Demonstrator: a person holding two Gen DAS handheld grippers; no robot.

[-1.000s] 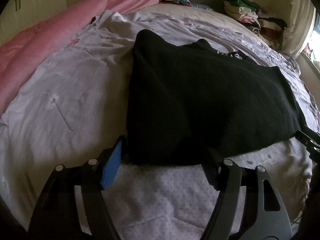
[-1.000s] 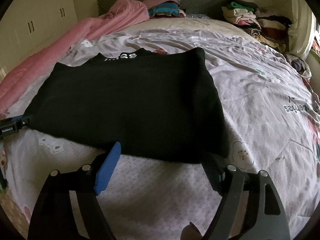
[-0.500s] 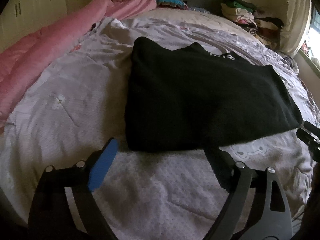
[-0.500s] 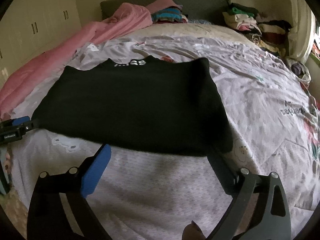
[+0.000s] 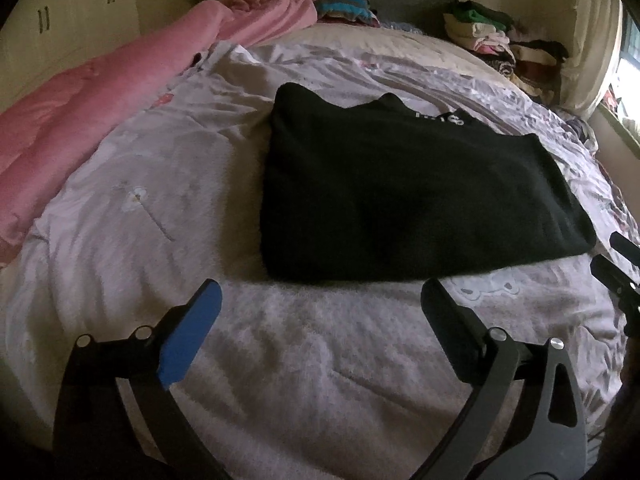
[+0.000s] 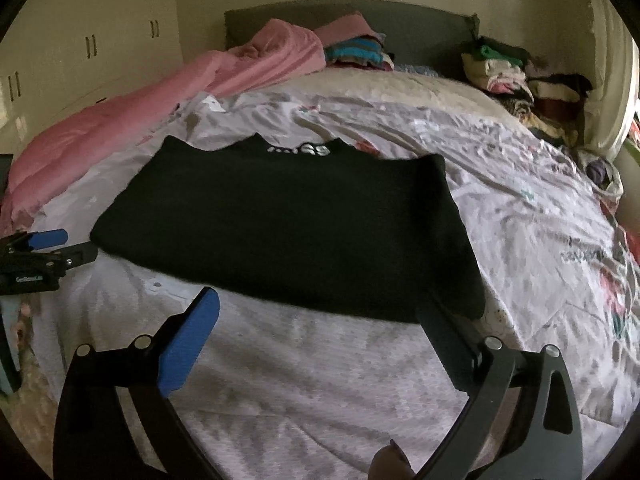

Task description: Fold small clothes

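- Bedroom with cream wardrobe doors (image 6: 92,44) along one wall; nearly everything in view lies on one big bed (image 5: 120,248) under a pale, flower-printed quilt.
- Beyond the black sweater (image 5: 400,200), a pink duvet (image 5: 80,112) is heaped along the bed's far-left side, and piles of folded clothes (image 6: 516,76) sit at the headboard (image 6: 400,24) end, well apart from the sweater.
- That sweater, the task's garment, lies flat in the middle of the bed, already doubled into a broad rectangle, with white lettering showing at its far collar edge.
- Left tool (image 5: 320,312) hangs just short of the sweater's near-left corner; its jaws are opening, with only quilt between them.
- Right tool (image 6: 316,320) hangs at the sweater's near-right corner, jaws spread wide and released, nothing between them, though the dark finger overlaps the hem in view.
- My judgement: one fold has just been laid down and let go. The next move probably calls for fresh grips on one side edge, carrying it across to halve the rectangle while keeping layers aligned.
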